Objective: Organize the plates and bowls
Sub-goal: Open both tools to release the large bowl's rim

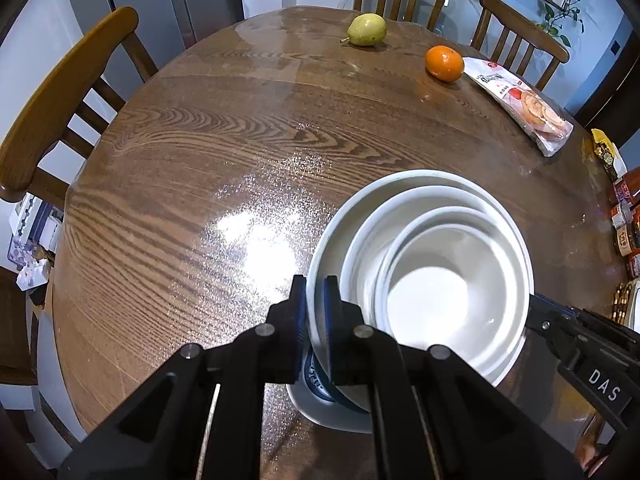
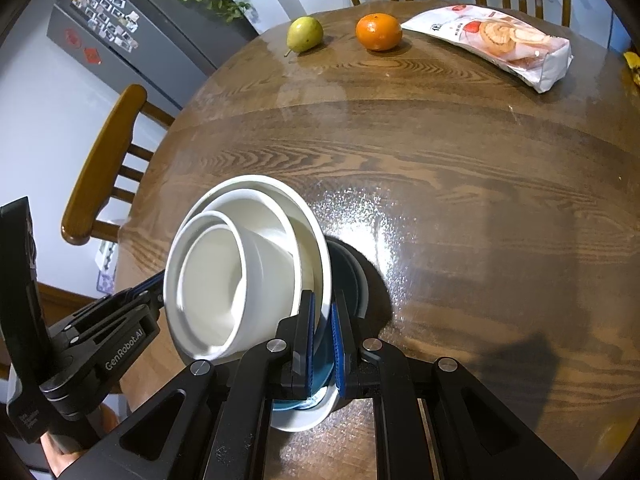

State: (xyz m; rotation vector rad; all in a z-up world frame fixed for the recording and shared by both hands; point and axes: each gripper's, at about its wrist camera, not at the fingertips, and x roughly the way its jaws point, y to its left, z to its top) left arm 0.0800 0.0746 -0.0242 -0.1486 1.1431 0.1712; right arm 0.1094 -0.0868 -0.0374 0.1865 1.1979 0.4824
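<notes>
Three white bowls are nested, the smallest [image 1: 436, 292] innermost, inside a large white bowl [image 1: 424, 178]. My left gripper [image 1: 315, 285] is shut on the large bowl's left rim. At the opposite rim my right gripper [image 2: 324, 300] is shut on the same large white bowl [image 2: 276, 188]. In the left wrist view the right gripper [image 1: 538, 310] shows at the bowl's right side, and in the right wrist view the left gripper [image 2: 158, 286] shows at its left. Under the stack lies a white dish with a blue pattern [image 1: 316, 378], seen as a blue-lined dish [image 2: 322, 364]. Whether the stack rests on it I cannot tell.
On the round wooden table [image 1: 192, 184] lie a pear [image 1: 366, 30], an orange [image 1: 444, 63] and a snack bag [image 1: 520, 100] at the far side. Jars [image 1: 626, 216] stand at the right edge. Wooden chairs [image 1: 68, 92] ring the table. A hand [image 2: 60, 454] holds the left gripper.
</notes>
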